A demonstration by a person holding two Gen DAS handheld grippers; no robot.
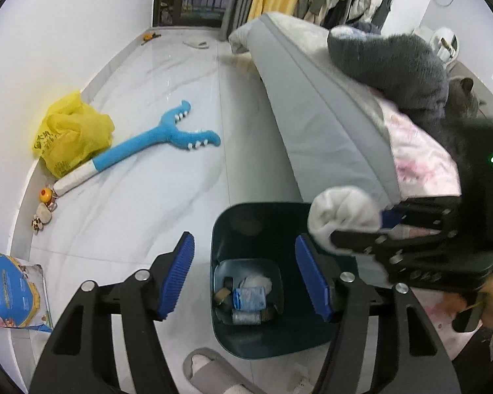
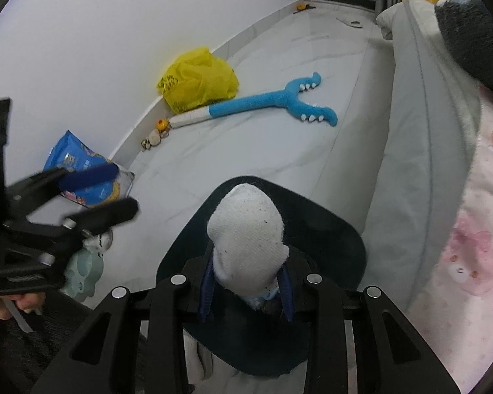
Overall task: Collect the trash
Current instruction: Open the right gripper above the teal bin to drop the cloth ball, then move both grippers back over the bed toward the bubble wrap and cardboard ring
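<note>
A dark teal trash bin stands on the white floor beside the bed, with several bits of trash at its bottom. My left gripper is open and empty above the bin's mouth. My right gripper is shut on a dirty white sock and holds it over the bin. In the left wrist view the sock and right gripper hang at the bin's right rim. The left gripper shows at the left of the right wrist view.
A grey bed with a pink blanket lies right of the bin. A blue plush toy, a yellow plastic bag, small toys and a blue bag lie along the wall. A slipper is near the bin.
</note>
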